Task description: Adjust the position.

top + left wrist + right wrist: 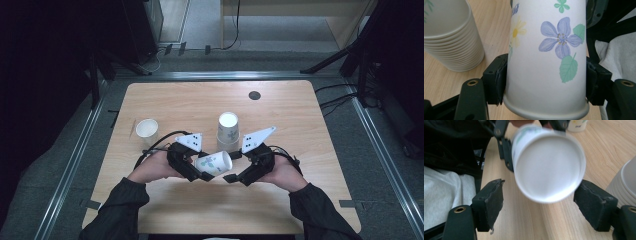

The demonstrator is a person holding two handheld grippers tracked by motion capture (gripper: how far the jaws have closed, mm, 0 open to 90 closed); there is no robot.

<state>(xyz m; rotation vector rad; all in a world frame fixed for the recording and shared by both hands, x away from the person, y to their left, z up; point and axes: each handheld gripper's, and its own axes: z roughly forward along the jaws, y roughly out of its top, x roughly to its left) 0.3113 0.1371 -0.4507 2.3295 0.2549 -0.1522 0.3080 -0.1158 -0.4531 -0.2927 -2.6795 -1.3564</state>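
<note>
1. Nearest the person, two dark sleeves come in over the front edge of the wooden table (165, 102), each hand holding a gripper.
2. The left gripper (192, 172) is clamped on a flowered paper cup (214, 163) – in the left gripper view its pads press both sides of the cup's wall (546, 62) just above the rim, and the cup lies tilted on its side above the tabletop.
3. The right gripper (239, 176) stands wide, its jaws apart on either side of the cup's white base (549, 168) – in the right gripper view neither pad touches it.
4. Just beyond the two grippers stands a stack of paper cups (228, 131), upside down, near the table's middle.
5. To the left of it, well apart, a single white cup (147, 131) stands upright with its mouth open.
6. Farther off, near the table's far edge, is a small dark round spot (254, 95).
</note>
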